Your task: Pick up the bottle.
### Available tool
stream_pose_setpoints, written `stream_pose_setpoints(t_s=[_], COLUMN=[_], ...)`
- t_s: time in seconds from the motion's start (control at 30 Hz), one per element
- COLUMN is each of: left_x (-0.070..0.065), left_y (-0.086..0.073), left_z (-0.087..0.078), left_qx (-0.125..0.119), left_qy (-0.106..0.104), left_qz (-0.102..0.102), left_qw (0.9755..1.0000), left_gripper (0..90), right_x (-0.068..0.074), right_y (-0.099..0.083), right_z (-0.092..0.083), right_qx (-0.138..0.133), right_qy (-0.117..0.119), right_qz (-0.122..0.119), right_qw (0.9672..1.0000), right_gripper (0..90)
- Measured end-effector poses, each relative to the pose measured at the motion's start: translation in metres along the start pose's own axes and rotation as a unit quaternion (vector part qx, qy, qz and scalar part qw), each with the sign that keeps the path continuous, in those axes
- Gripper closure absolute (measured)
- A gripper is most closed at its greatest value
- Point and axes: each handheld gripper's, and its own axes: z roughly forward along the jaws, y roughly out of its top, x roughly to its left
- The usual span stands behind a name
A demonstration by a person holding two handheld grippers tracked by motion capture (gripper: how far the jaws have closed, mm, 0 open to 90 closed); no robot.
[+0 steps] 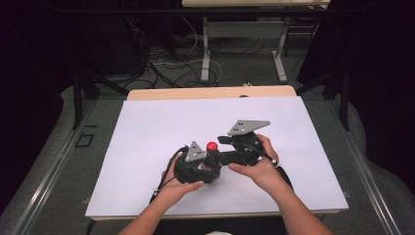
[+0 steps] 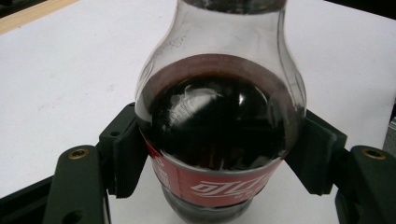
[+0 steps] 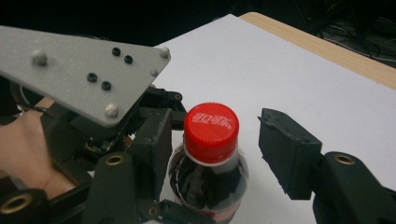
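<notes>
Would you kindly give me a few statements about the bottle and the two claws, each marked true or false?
1. The left claw is shut on the cola bottle. True.
2. The bottle's cap is blue. False: it is red.
3. The right claw has its jaws on either side of the cap, with a gap showing at one jaw. True.
4. The bottle is empty. False: dark drink fills it up to the shoulder.
5. The cap has been taken off and lies on the white table. False: it sits on the bottle's neck.
</notes>
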Motion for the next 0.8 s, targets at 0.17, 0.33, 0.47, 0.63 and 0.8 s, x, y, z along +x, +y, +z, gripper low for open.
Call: stream_pose_setpoints(t_s=[0.17,0.33,0.47,0.63,0.8], left_x=[-0.003,-0.008,-0.011,-0.013,-0.013], left_y=[0.0,0.0,0.001,0.003,0.002], left_z=[0.002,0.003,0.003,0.001,0.002], left_qx=[-0.001,-0.001,-0.005,0.004,-0.002], left_qy=[-0.006,-0.01,-0.013,-0.022,-0.02], left_qz=[0.001,0.009,0.008,0.008,0.008], left_qw=[1.0,0.9999,0.9999,0.9997,0.9998], left_gripper=[30.3,30.2,30.2,30.2,30.3], right_x=[0.001,0.004,0.007,0.009,0.009], right_y=[-0.001,-0.001,-0.002,-0.002,-0.004], right_z=[0.006,0.008,0.011,0.012,0.012], right_qx=[0.004,0.005,0.011,0.011,0.006], right_qy=[0.001,-0.002,-0.013,-0.024,-0.022], right_qz=[0.012,0.017,0.021,0.029,0.022], right_qw=[0.9999,0.9998,0.9996,0.9992,0.9995], right_gripper=[49.5,53.4,56.4,59.9,60.7])
